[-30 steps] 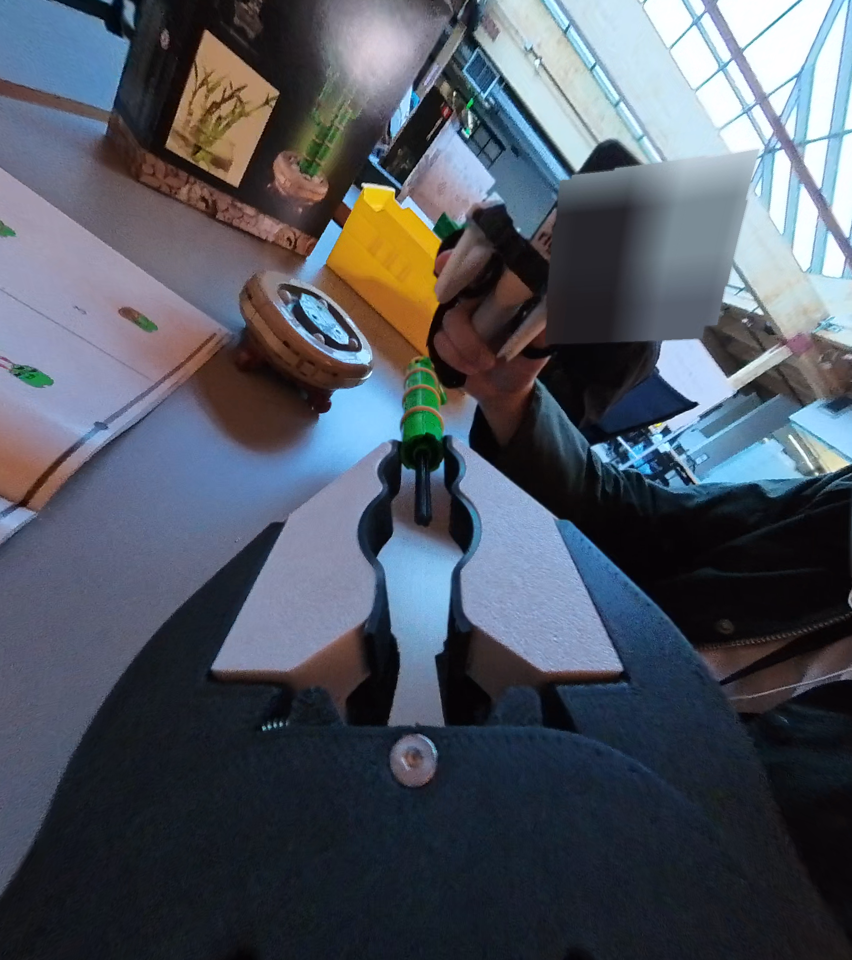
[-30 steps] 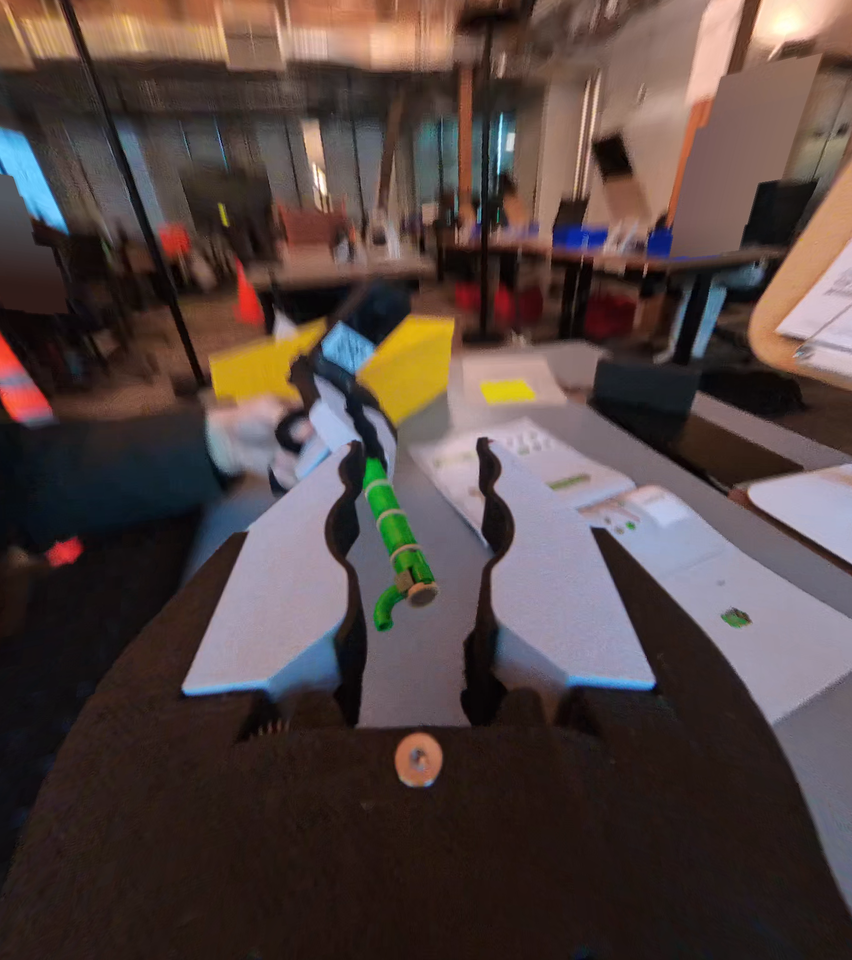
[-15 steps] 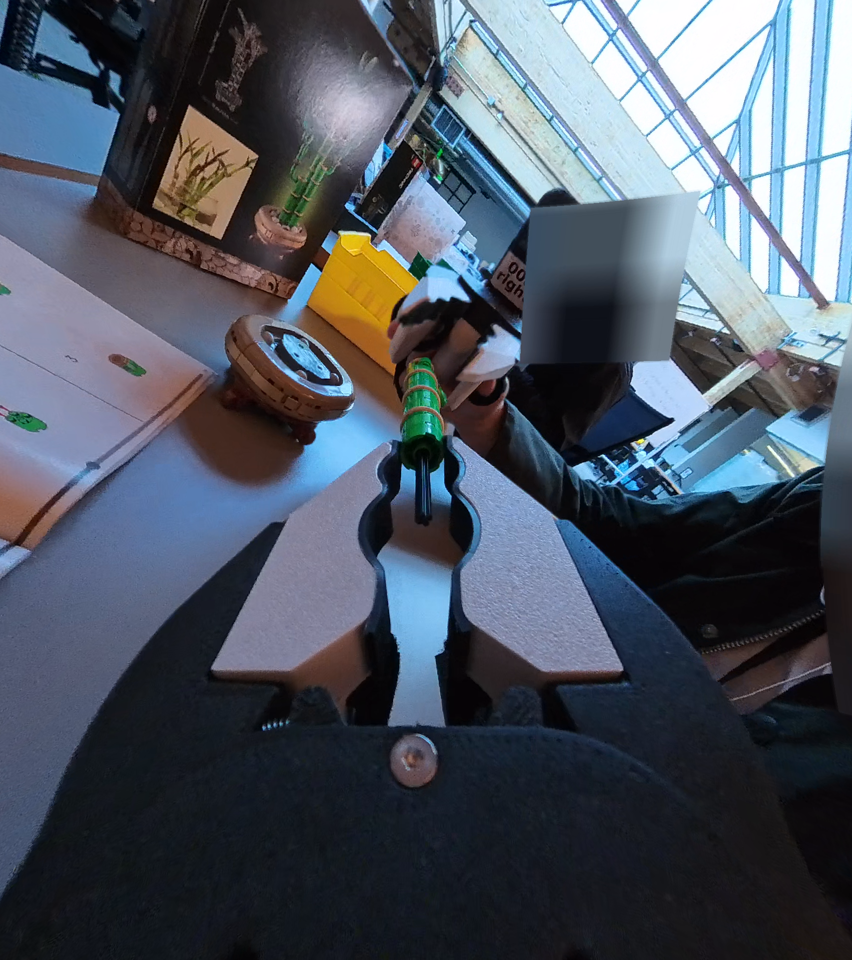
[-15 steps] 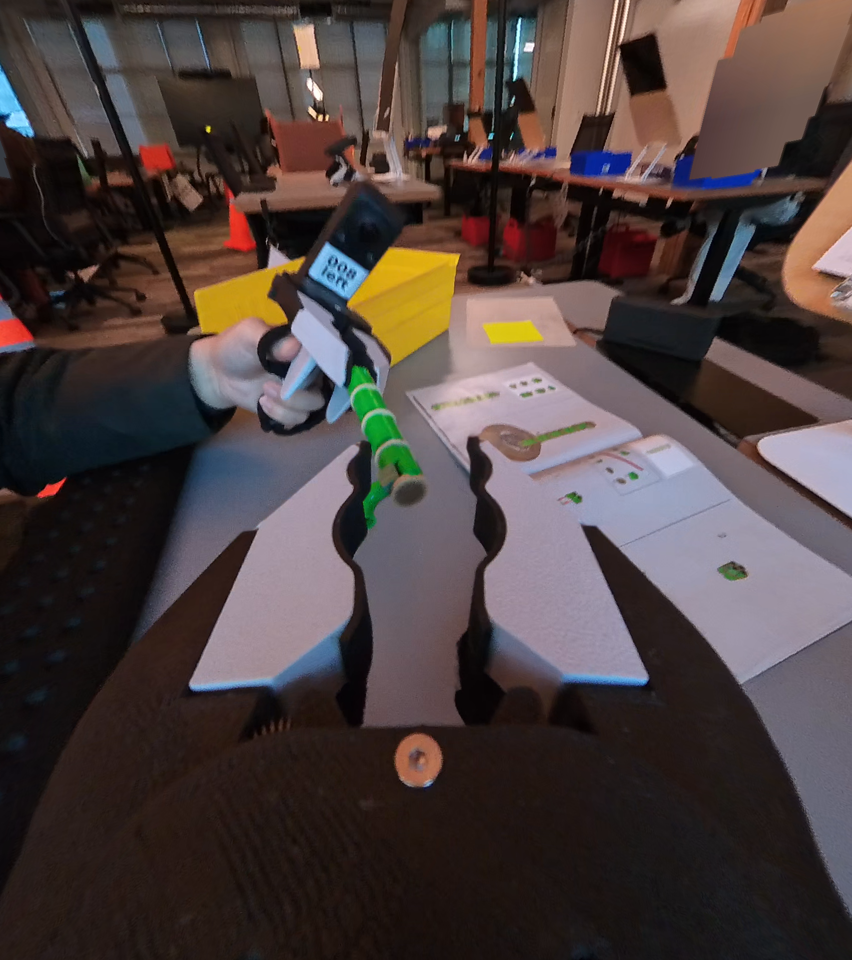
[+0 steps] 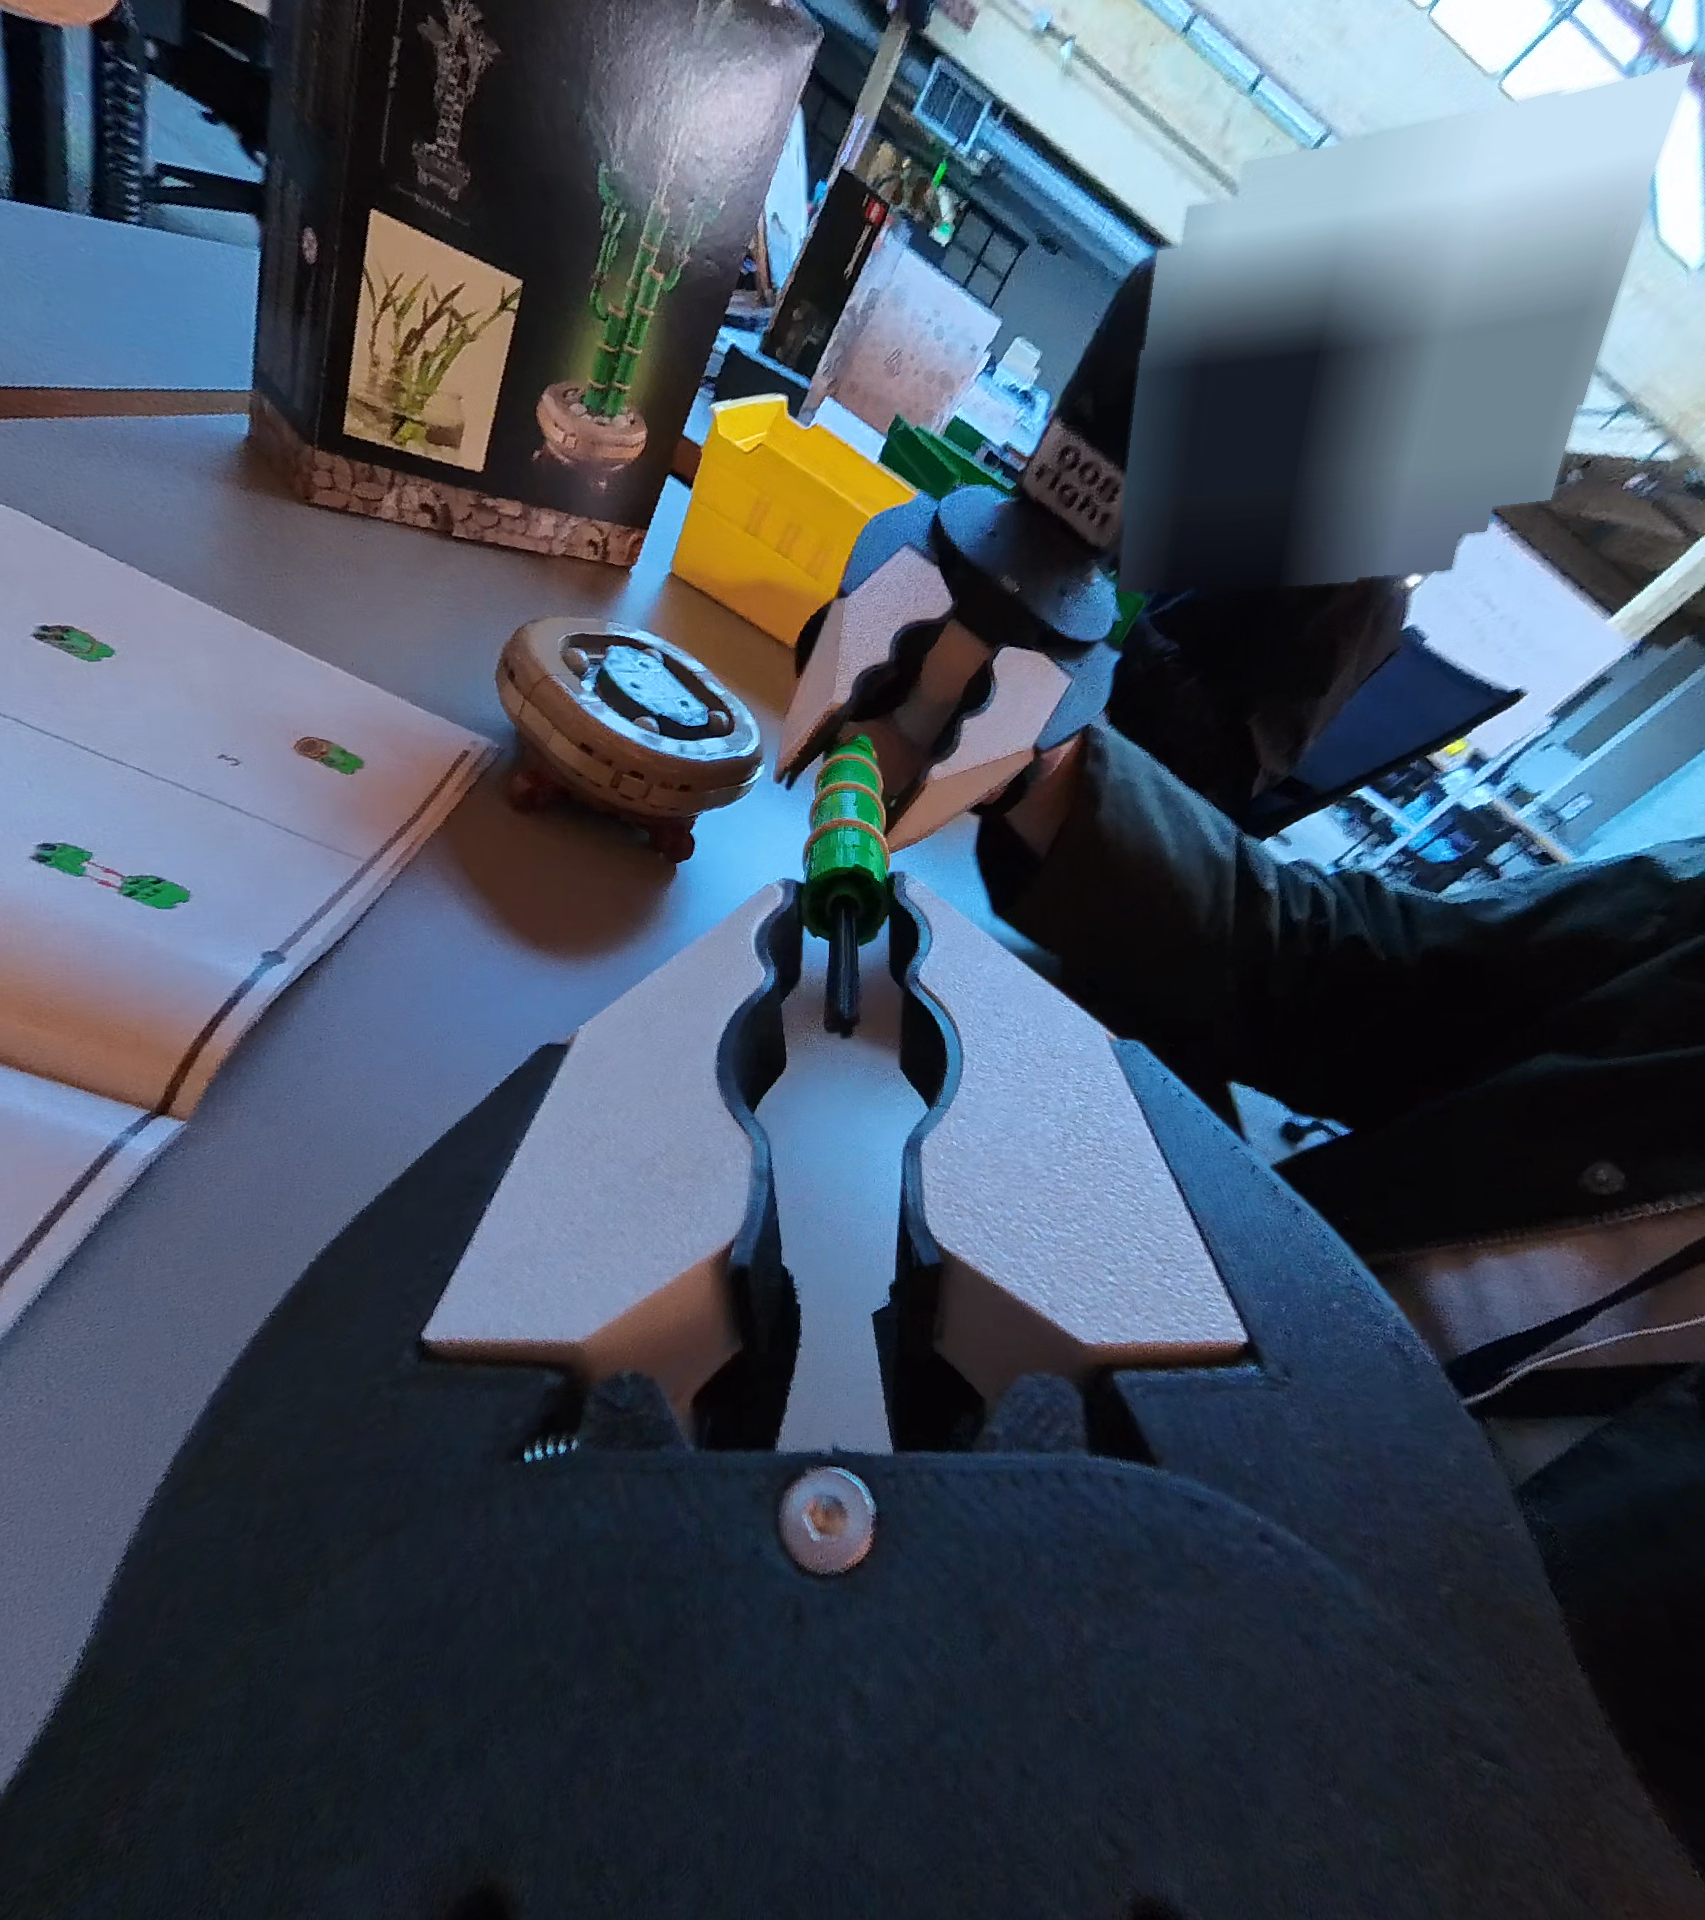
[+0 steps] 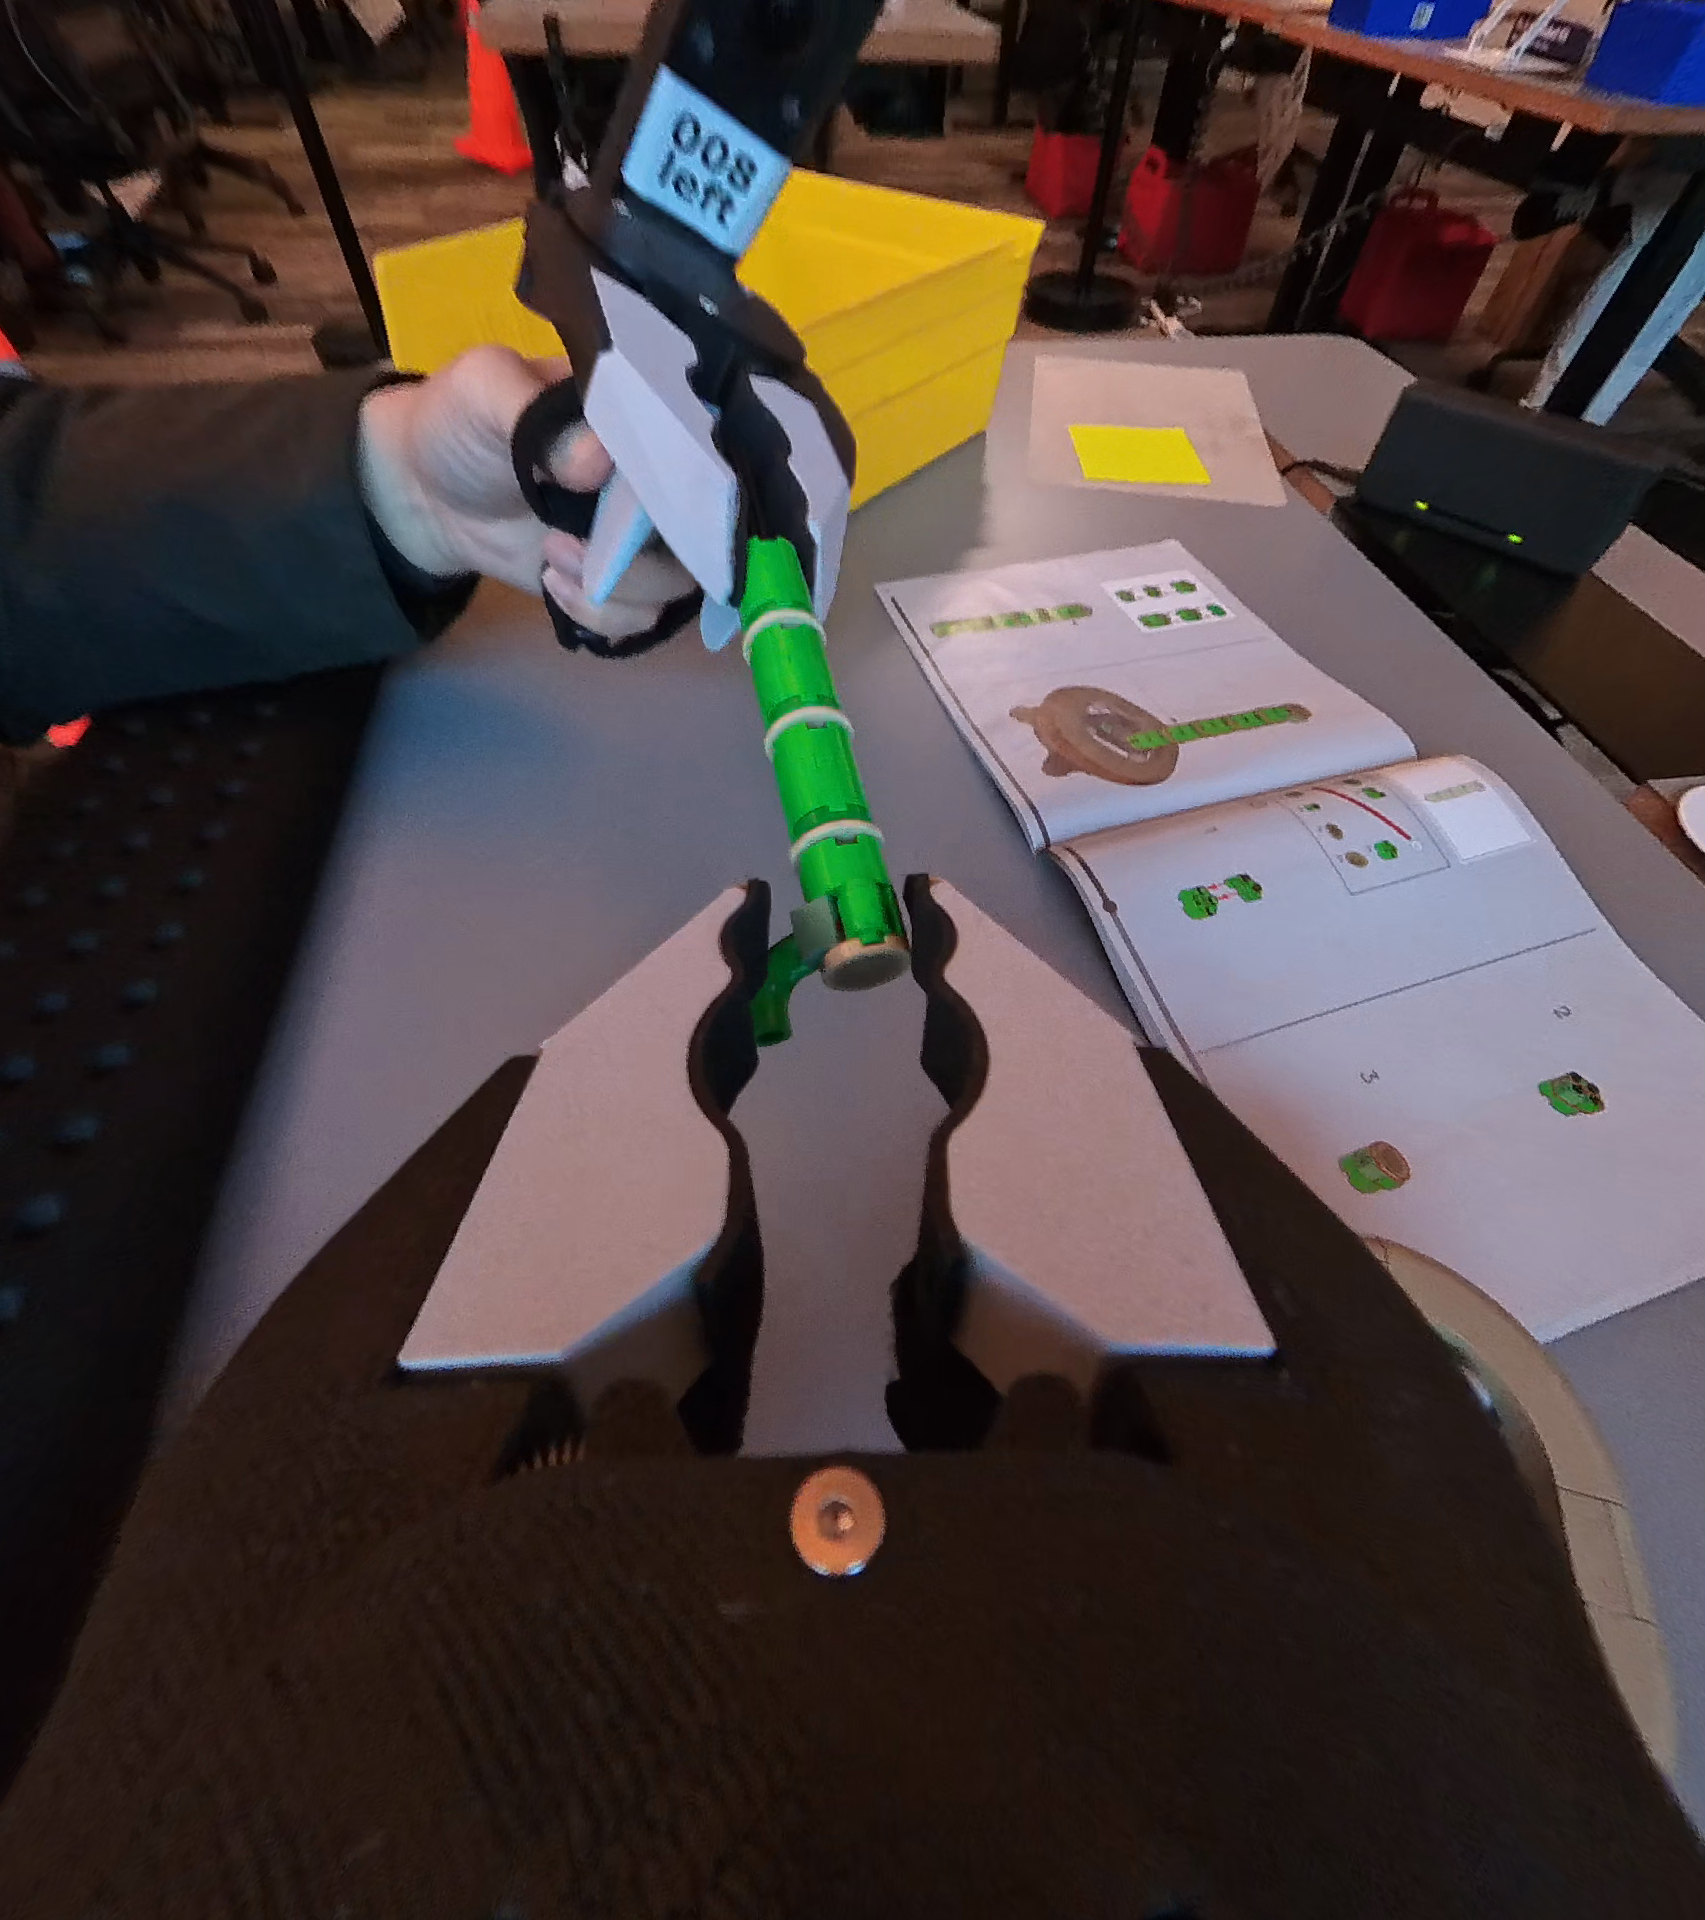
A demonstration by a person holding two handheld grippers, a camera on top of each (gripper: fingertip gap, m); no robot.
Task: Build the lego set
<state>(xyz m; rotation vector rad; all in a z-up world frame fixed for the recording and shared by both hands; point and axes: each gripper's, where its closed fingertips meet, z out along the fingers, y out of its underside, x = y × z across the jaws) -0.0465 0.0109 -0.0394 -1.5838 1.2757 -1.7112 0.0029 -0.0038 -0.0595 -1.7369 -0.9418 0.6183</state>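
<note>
A green bamboo stalk (image 5: 846,821) with tan rings is held off the grey table. My left gripper (image 5: 840,899) is shut on its lower end, and a black axle (image 5: 840,982) sticks back between the fingers. In the right wrist view the stalk (image 6: 806,727) runs from the left gripper (image 6: 723,499) down to my right gripper (image 6: 835,902). The right gripper is open, with the stalk's capped end and a small green curved piece (image 6: 775,992) between its fingertips. The right gripper also shows in the left wrist view (image 5: 915,717). A round tan pot base (image 5: 630,717) sits on the table.
An open instruction booklet (image 5: 100,779) (image 6: 1347,935) lies on the table. The set's dark box (image 5: 515,260) and a yellow bin (image 5: 775,520) (image 6: 889,301) stand behind. A black device (image 6: 1502,499) and a yellow note (image 6: 1139,454) are at the far right. The pot base's rim (image 6: 1554,1455) is close by. My hands' fingertips stand some 7 cm from each other.
The two grippers have come together. The stalk's free end, earlier in front of the right gripper, now sits between its open fingertips. The left gripper stays shut on the stalk.
</note>
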